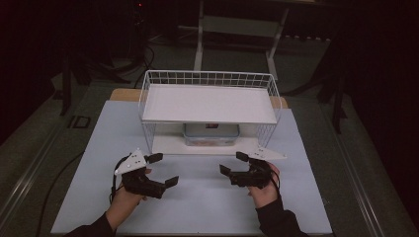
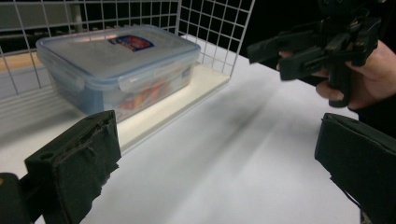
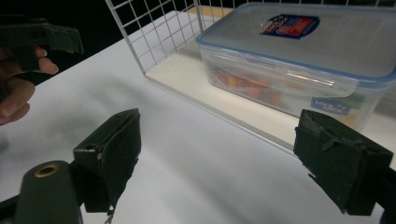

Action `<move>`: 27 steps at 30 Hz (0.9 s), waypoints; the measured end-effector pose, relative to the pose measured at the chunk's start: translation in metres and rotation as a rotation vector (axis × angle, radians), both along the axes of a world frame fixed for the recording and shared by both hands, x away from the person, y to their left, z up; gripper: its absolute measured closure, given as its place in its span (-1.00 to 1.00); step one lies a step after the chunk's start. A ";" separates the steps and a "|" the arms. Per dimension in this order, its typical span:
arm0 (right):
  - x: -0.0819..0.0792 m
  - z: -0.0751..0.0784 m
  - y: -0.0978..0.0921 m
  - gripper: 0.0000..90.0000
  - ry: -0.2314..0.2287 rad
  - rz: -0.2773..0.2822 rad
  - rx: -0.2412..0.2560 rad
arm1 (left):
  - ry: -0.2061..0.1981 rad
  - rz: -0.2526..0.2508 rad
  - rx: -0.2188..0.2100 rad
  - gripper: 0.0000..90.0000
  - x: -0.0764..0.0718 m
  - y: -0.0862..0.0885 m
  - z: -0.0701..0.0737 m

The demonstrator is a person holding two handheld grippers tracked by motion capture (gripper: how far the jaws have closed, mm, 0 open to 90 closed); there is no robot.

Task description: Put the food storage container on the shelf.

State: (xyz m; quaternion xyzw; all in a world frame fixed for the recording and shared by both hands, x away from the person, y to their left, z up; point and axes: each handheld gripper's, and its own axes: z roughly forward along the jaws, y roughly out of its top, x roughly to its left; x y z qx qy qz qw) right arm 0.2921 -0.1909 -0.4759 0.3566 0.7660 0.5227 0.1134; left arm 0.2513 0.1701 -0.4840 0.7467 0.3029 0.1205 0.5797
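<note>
Lunchbox with the clip-on lid sits on the bottom shelf of the white wire rack, long side facing the person, pretty much dead centre between both tools. Left gripper is wide open, holding nothing; right gripper same deal, looks marginally closer

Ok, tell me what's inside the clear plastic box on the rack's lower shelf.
Through the clear plastic box wall, red and orange items show. Its clipped lid and labels cover the rest, so what they are cannot be told.
</note>
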 end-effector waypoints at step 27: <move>-0.061 -0.014 -0.066 -0.64 -0.042 -0.073 -0.014 | -0.028 0.050 0.043 -1.00 -0.023 0.036 -0.011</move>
